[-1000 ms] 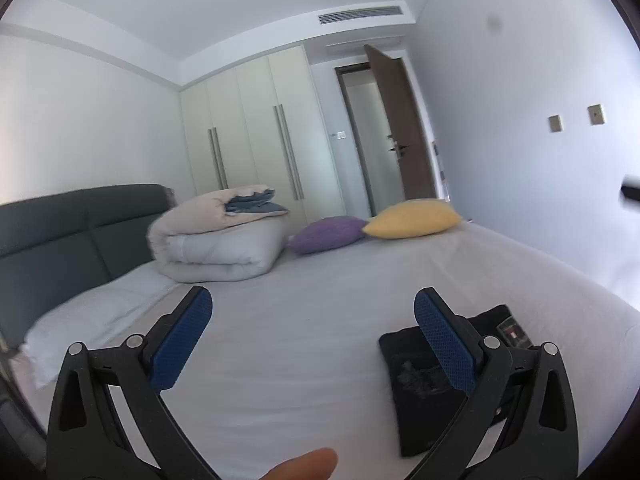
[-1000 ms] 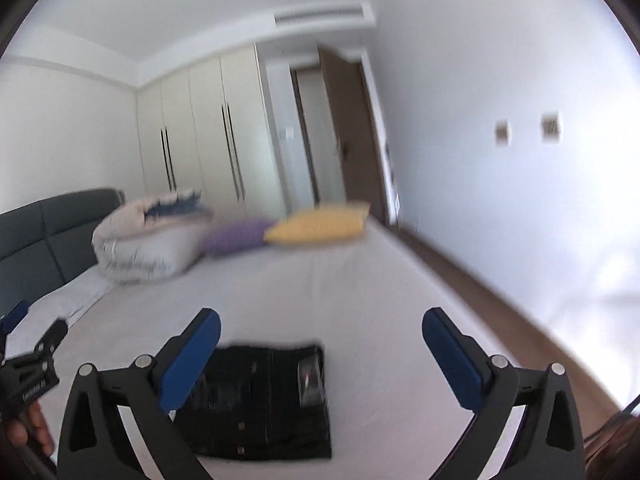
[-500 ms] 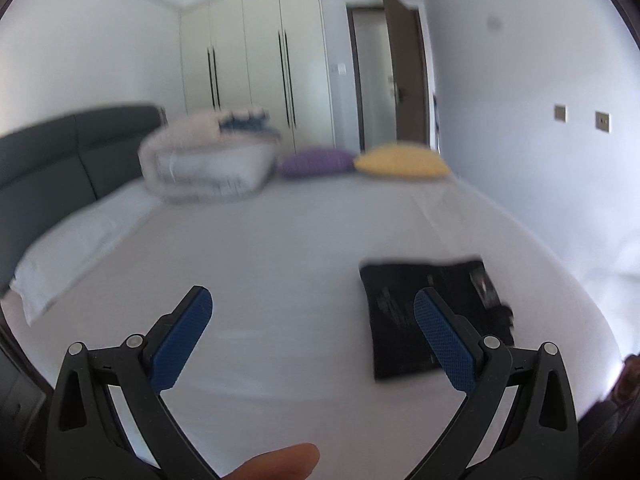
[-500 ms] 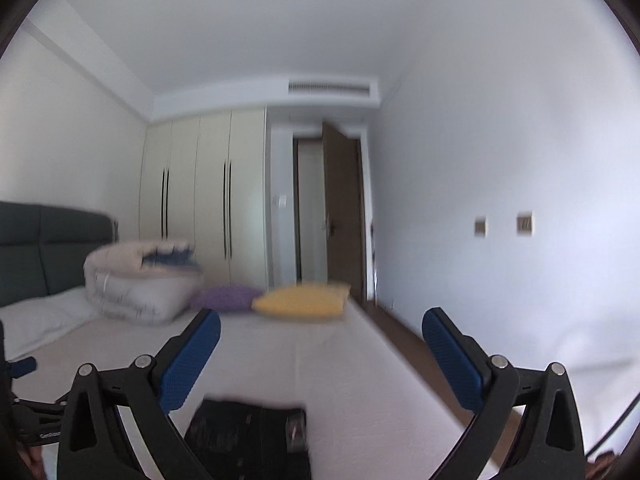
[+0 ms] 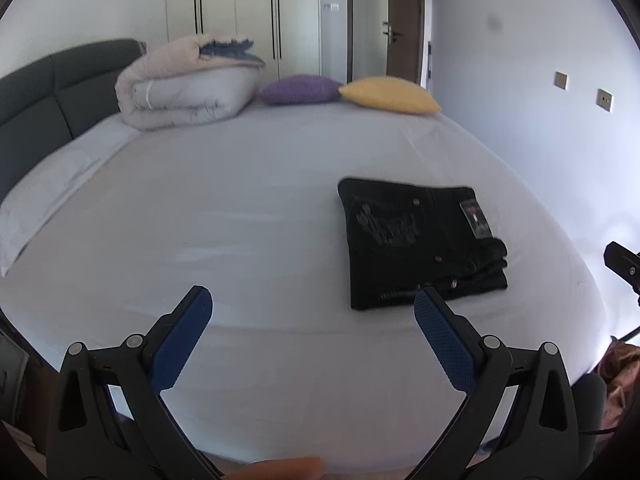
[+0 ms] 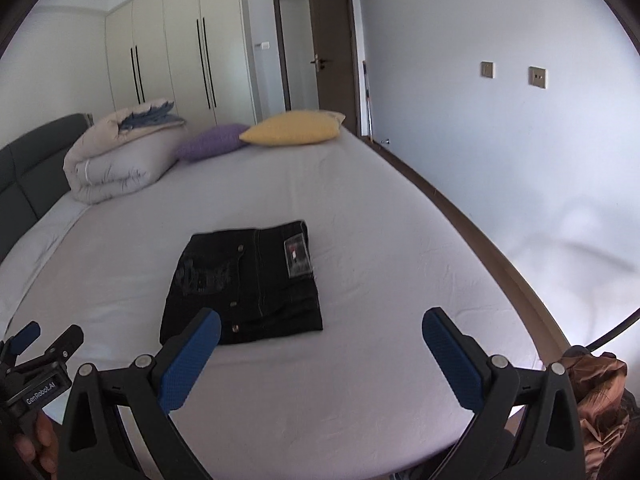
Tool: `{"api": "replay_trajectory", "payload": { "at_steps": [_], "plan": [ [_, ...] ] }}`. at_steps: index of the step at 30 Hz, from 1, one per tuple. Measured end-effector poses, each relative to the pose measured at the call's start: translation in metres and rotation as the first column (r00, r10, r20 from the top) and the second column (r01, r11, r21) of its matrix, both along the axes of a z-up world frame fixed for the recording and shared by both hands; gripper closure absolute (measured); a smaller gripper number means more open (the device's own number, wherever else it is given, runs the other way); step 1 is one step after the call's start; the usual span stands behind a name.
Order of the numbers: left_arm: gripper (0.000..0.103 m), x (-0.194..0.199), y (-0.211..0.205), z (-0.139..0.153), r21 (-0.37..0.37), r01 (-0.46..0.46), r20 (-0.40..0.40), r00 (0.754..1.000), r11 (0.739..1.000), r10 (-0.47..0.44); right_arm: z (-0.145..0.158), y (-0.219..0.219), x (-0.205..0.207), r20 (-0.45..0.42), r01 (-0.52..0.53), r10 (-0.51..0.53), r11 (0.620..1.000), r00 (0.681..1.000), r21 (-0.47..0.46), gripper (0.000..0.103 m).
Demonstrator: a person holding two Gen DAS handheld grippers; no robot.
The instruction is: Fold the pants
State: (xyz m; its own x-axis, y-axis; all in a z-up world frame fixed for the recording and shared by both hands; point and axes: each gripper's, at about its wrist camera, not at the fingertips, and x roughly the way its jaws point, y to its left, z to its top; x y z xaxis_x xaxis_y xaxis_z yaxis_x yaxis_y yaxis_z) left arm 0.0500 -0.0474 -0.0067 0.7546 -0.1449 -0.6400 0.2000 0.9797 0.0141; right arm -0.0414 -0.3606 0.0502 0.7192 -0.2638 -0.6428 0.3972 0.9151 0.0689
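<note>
Pants (image 6: pixel 244 286) lie folded into a compact dark rectangle on the bed (image 6: pixel 400 240), toward its near right part, flat on the pale sheet and touched by neither tool. The right wrist view alone shows the brown floor strip (image 6: pixel 460 216) running along the bed's right edge beside the wall, and the left tongs (image 6: pixel 34 338) at the near left corner with a hand beneath them. The left wrist view alone shows the dark padded headboard (image 5: pixel 48 88) at full width, the long white pillow (image 5: pixel 44 184) on the left, and a fingertip at the bottom edge. Both tongs are spread wide and hold nothing: the left tongs (image 5: pixel 312 316) hang over bare sheet near the pants' near left corner, the right tongs (image 6: pixel 320 332) just short of their near edge. Wide smooth sheet lies open left of and beyond the pants. Their cloth looks like black denim with metal rivets, pale stitching and a rectangular tag (image 6: pixel 298 258). Far off sit a rolled quilted duvet (image 6: pixel 120 156), a purple cushion (image 6: pixel 212 146) and a yellow cushion (image 6: pixel 292 130)
</note>
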Motion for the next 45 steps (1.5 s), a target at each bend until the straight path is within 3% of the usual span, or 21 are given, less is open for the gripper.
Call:
{"api": "replay_trajectory", "payload": {
  "at_steps": [3,13,45],
  "plan": [
    [0.0,0.006,-0.002,-0.014,-0.005,0.003,-0.04,0.999,1.0,-0.003,-0.003,0.009,0.002,-0.014,-0.021,0.021,1.0,1.0,-0.007,0.0],
    [0.0,0.008,-0.003,-0.031,0.017,-0.005,-0.064,0.998,1.0,0.006,-0.009,0.029,0.01,-0.052,-0.08,0.079,0.997,0.995,-0.013,0.0],
    [0.0,0.013,-0.008,-0.043,0.02,-0.006,-0.09,0.996,1.0,0.008,-0.022,0.046,0.018,-0.113,-0.133,0.132,0.991,0.985,-0.001,0.0]
  ]
}}
